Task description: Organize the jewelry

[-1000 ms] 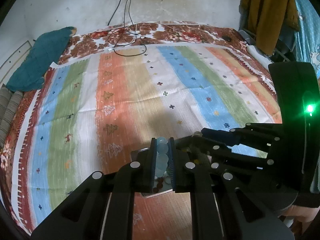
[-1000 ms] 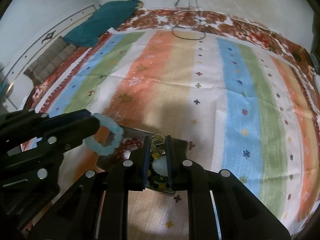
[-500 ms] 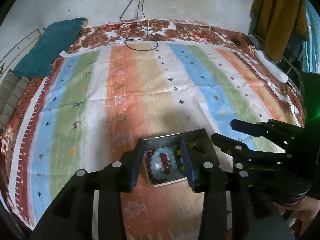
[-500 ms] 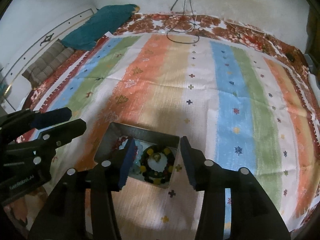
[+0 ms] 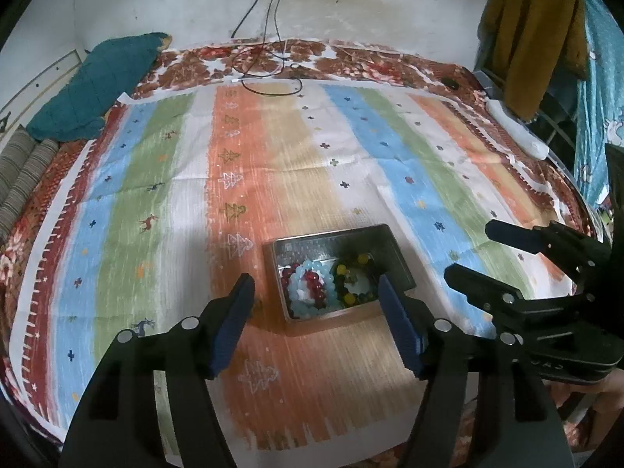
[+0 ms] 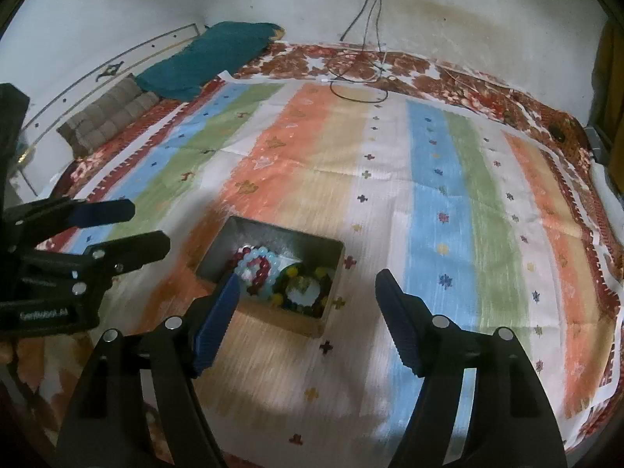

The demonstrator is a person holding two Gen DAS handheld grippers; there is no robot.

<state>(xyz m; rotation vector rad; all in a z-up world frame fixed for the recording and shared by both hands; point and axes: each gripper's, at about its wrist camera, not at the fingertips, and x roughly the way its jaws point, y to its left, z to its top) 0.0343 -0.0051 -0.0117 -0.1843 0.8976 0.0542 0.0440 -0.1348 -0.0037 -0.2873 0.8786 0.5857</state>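
A grey metal box (image 5: 331,235) (image 6: 279,234) rests on the striped cloth. Inside lie a pale blue bead bracelet (image 5: 301,295) (image 6: 249,259), a dark red one (image 5: 316,281) (image 6: 260,271) and a dark one with yellow beads (image 5: 343,273) (image 6: 293,273). My left gripper (image 5: 314,280) (image 6: 150,223) hovers over the box's near side, its jaws opening and empty. To its right, my right gripper (image 6: 307,277) (image 5: 468,249) also has its jaws opening, with nothing between them.
The striped cloth (image 5: 273,163) covers a bed against a white wall. A teal pillow (image 5: 97,85) lies at the far left and black cables (image 5: 269,74) trail over the far edge. A mustard garment (image 5: 534,39) hangs at the right, above a white object (image 5: 514,128).
Both grippers were shut on bracelets over the box. They have since let them go into it, spread their jaws and drawn back, so the whole box shows.
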